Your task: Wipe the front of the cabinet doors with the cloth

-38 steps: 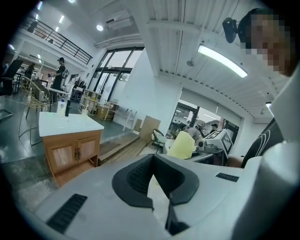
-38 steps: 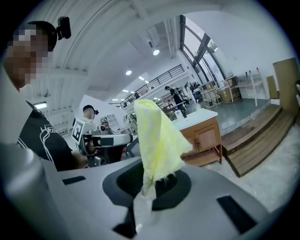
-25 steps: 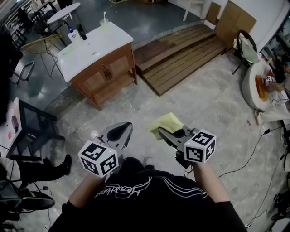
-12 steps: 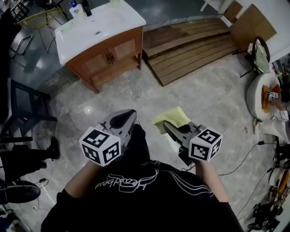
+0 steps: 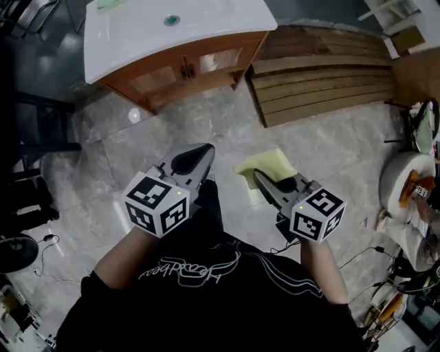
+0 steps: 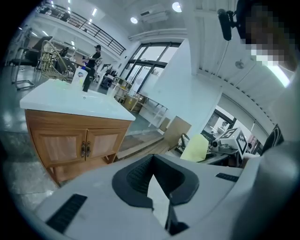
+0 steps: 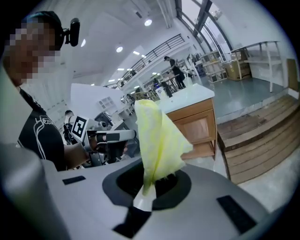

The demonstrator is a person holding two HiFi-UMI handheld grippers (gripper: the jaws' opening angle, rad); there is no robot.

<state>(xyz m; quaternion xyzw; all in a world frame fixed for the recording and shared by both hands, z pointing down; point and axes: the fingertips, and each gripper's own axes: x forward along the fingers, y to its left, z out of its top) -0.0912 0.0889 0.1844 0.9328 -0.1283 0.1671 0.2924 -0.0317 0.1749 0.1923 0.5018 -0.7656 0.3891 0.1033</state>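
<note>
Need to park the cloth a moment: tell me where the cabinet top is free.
The countertop is bare from the drain to its right edge. Its far side is crowded with bottles.

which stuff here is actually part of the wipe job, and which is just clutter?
Job:
- yellow cloth, clamped in the right gripper
- cabinet doors
- left gripper, jaws together, empty

Clutter:
- wooden platform
- bottles on the countertop
- white round table
</note>
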